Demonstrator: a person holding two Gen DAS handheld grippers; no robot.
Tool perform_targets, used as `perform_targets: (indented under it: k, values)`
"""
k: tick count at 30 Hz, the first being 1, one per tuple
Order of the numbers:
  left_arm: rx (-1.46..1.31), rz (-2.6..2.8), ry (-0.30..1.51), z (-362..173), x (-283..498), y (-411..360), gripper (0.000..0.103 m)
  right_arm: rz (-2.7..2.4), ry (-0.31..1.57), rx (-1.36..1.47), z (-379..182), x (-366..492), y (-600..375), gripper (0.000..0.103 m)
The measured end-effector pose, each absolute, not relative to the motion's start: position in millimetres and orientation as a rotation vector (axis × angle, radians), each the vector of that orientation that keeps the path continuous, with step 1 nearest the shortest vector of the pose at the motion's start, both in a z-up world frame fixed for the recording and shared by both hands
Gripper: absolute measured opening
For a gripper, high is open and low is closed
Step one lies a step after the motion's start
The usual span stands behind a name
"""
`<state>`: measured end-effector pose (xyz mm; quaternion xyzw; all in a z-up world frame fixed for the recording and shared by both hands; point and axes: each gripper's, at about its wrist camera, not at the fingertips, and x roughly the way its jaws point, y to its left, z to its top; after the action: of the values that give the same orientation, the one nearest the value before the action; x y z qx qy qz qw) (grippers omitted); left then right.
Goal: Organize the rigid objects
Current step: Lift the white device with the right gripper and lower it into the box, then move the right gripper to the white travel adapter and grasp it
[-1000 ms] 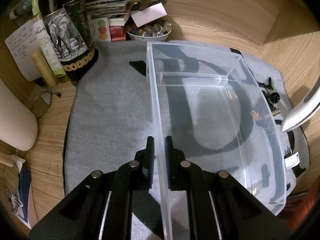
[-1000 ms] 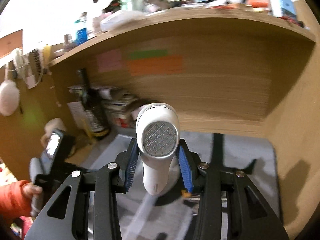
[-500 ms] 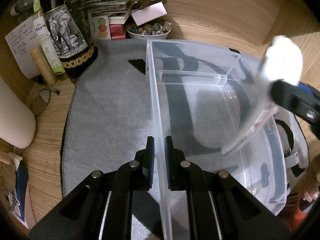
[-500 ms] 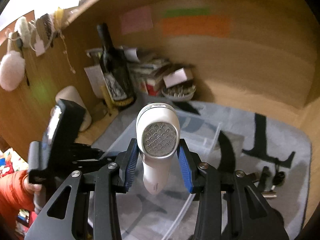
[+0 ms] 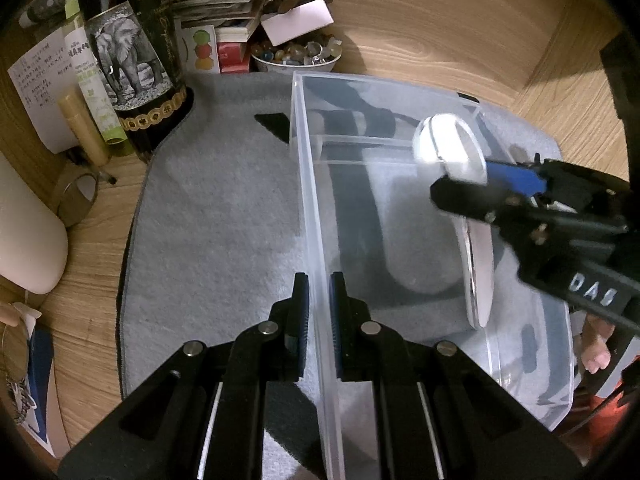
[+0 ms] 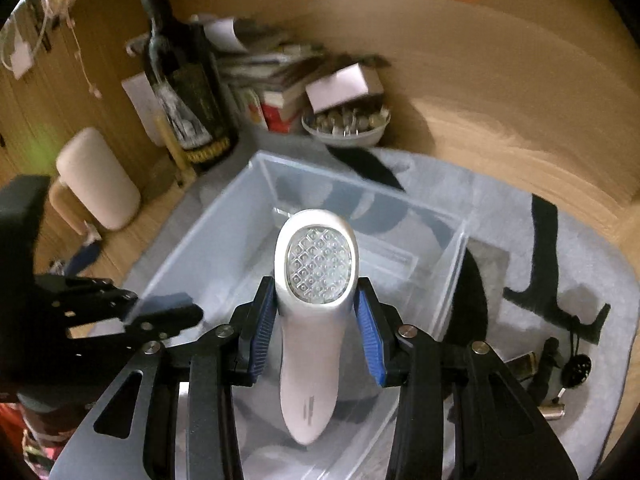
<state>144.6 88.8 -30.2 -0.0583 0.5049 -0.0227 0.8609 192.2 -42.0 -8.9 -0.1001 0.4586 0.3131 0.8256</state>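
Note:
A clear plastic bin [image 5: 400, 208] stands on a grey mat; it also shows in the right wrist view [image 6: 224, 240]. My left gripper [image 5: 318, 312] is shut on the bin's left wall, one finger on each side. My right gripper [image 6: 316, 328] is shut on a white handheld device [image 6: 316, 308] with a round grid face. It holds the device over the inside of the bin, above the bottom. In the left wrist view the device [image 5: 456, 184] and the right gripper [image 5: 500, 196] hang over the bin's right half.
A dark elephant-label bottle [image 5: 132, 64], books, a bowl of stones [image 5: 296, 56] and a cream cylinder [image 5: 24, 232] crowd the back left. Small dark items [image 6: 560, 372] lie on the mat [image 5: 216, 216] right of the bin. Wooden walls close in behind and right.
My right gripper has carried the white device down and forward from above the desk to over the bin's interior. My left gripper has kept its hold on the bin wall.

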Motion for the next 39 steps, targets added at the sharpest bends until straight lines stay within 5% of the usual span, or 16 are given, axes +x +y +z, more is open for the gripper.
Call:
perform_targets:
  k: [5, 9, 16, 27, 39]
  values:
    - [-0.131, -0.048, 1.061, -31, 147, 89, 0.010, 0.661, 0.952, -0.280, -14, 183, -35, 0.037]
    - [-0.129, -0.048, 1.061, -31, 148, 89, 0.010, 0.638, 0.897, -0.308, -5, 175, -37, 0.057]
    - [-0.118, -0.050, 1.063, -32, 150, 90, 0.010, 0.548, 0.770, -0.314, 18, 159, -62, 0.068]
    - [-0.094, -0.056, 1.056, -33, 149, 87, 0.010, 0.322, 0.727, -0.235, 18, 124, -153, 0.071]
    - [-0.093, -0.055, 1.057, -34, 147, 86, 0.010, 0.142, 0.890, -0.133, -29, 92, -234, 0.071]
